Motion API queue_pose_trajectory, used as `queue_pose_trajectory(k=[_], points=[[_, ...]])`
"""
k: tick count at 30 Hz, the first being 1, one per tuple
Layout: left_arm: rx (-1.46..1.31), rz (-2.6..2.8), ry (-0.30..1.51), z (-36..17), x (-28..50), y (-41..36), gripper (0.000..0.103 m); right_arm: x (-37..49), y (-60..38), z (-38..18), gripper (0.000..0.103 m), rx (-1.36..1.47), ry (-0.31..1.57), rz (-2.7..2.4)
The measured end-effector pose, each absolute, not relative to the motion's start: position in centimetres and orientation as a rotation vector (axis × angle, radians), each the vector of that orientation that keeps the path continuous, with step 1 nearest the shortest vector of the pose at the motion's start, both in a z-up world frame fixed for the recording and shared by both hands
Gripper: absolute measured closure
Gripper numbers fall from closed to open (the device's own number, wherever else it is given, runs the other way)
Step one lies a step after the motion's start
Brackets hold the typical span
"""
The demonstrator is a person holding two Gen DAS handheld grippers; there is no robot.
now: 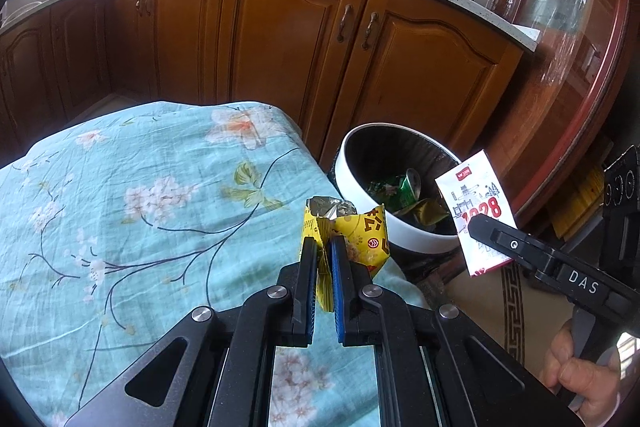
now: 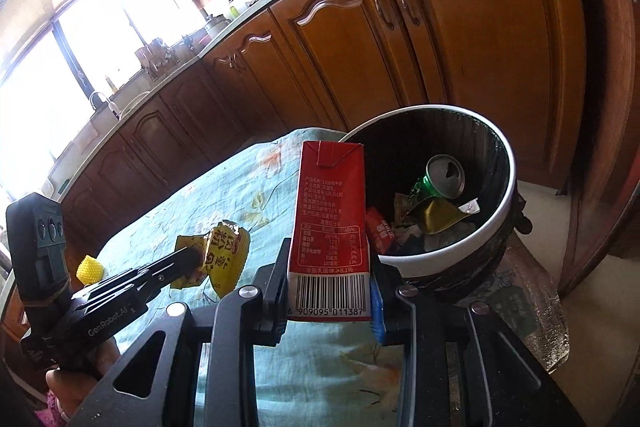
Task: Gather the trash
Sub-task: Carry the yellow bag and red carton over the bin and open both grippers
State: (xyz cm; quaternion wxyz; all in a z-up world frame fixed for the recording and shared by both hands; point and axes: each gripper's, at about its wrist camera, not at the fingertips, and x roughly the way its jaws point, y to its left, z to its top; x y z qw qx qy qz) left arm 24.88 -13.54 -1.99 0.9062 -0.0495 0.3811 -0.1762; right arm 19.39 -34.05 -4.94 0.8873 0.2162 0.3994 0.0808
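Bin (image 2: 506,163) ahead part-filled w/ can; L gripper (image 1: 323,247) clamps yellow foil wrapper (image 1: 352,231), R gripper (image 2: 330,291) clamps red milk carton (image 2: 330,203); both undropped.

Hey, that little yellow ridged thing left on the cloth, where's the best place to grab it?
The yellow ridged piece lies low on the cloth, so come from above and pinch across its narrow sides. Both hand-held grippers are full; the left hand-held gripper, nearest it, must drop its wrapper first.

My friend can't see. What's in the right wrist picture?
The right gripper holds a red milk carton near a trash bin with a green can inside. The left gripper holds a yellow wrapper.
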Motion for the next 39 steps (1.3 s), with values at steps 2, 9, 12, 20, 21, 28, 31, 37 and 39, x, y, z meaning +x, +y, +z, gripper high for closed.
queue_pose_trajectory(k=[2, 9, 12, 20, 21, 28, 31, 37, 39], points=[[-0.097, -0.373, 0.784, -1.8, 25.3, -14.1, 0.098, 19.6, -34.8, -4.9, 0.072, 0.452, 0.826, 0.155], [-0.076, -0.401, 0.765, -1.0, 26.8, -16.3, 0.098, 20.1, -37.4, -4.8, 0.072, 0.454, 0.815, 0.109], [-0.061, -0.414, 0.755, -0.7, 27.6, -17.4, 0.098, 20.4, -38.2, -4.8, 0.072, 0.45, 0.812, 0.09], [-0.037, -0.437, 0.751, -0.6, 29.6, -19.5, 0.098, 21.8, -39.7, -4.9, 0.072, 0.434, 0.815, 0.064], [-0.032, -0.437, 0.751, -0.7, 29.8, -19.8, 0.098, 21.9, -39.7, -5.0, 0.072, 0.431, 0.816, 0.062], [-0.01, -0.442, 0.766, -1.2, 31.1, -21.2, 0.098, 23.1, -40.1, -5.3, 0.072, 0.415, 0.827, 0.051], [-0.006, -0.441, 0.77, -1.3, 31.4, -21.9, 0.098, 23.6, -40.3, -5.5, 0.072, 0.404, 0.831, 0.05], [0.006, -0.436, 0.786, -1.9, 32.3, -22.8, 0.098, 24.5, -40.2, -6.0, 0.072, 0.39, 0.848, 0.05], [0.006, -0.433, 0.791, -2.2, 32.5, -23.1, 0.098, 24.8, -40.2, -6.2, 0.072, 0.386, 0.855, 0.05]])
